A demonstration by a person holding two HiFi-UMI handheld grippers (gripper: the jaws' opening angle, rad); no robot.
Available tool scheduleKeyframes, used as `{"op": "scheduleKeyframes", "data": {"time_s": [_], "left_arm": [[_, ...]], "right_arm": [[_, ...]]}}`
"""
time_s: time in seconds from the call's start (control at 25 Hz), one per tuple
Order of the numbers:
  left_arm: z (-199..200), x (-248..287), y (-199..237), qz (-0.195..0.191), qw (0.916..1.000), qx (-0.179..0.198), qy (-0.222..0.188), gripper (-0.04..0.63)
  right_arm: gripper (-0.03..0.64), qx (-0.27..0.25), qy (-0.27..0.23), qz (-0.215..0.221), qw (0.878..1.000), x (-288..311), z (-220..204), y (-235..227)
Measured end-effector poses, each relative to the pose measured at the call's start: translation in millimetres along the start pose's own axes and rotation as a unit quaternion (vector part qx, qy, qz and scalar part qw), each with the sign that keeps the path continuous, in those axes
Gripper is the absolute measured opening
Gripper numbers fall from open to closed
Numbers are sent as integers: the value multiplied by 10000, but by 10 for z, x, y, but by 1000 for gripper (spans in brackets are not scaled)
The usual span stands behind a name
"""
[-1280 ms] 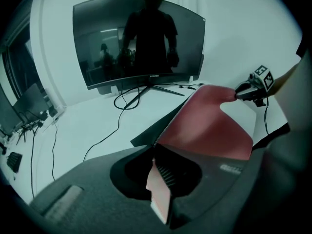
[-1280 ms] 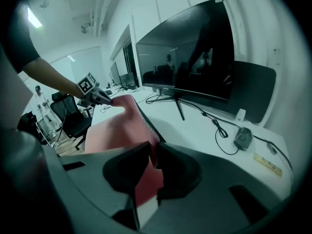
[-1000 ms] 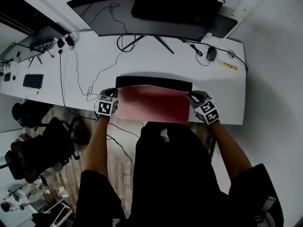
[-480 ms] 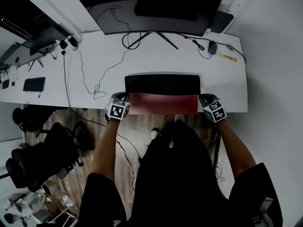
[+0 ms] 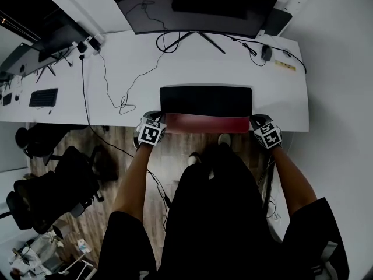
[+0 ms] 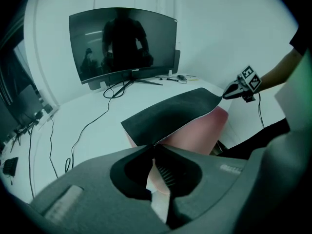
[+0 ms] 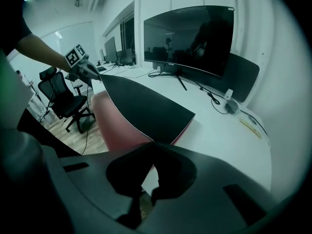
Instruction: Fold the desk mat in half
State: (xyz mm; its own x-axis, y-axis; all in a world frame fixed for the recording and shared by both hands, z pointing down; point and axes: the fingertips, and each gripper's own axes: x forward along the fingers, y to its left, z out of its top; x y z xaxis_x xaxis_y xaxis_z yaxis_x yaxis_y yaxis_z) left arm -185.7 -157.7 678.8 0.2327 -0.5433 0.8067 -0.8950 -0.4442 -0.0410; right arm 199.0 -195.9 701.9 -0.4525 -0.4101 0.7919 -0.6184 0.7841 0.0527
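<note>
Left gripper (image 5: 155,120) and right gripper (image 5: 260,121) have both drawn back from the monitor (image 5: 195,7), and the red underside now shows only as a strip. Each is clamped tight on a near corner of the desk mat (image 5: 206,101). The mat stretches between them, long axis parallel to the monitor. Its far edge rests on the counter (image 5: 134,63), monitor-side, about equally far from both.

White walls (image 6: 209,33) close round a white tabletop (image 5: 116,92) carrying a curved dark monitor (image 5: 192,7) (cables trailing beneath it). Black office chairs (image 5: 52,185) stand on the wood-plank floor (image 5: 116,156).
</note>
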Motion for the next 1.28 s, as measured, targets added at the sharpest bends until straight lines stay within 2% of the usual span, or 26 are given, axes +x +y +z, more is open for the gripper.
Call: {"op": "scheduleKeyframes", "data": {"time_s": [0.56,0.96,1.28], "left_arm": [[-331,-30,-187,-168,9995,173,214,32],[-529,-67,-331,-256,9991,144,314,32],[-688,-67,-434,-319,9977,278,523,32]], "right_arm": [[0,-75,41,95,9999,-42,-250,217],[0,-47,141,69,9999,-76,-394,364],[0,56,356,1,9994,-118,-543,450]]}}
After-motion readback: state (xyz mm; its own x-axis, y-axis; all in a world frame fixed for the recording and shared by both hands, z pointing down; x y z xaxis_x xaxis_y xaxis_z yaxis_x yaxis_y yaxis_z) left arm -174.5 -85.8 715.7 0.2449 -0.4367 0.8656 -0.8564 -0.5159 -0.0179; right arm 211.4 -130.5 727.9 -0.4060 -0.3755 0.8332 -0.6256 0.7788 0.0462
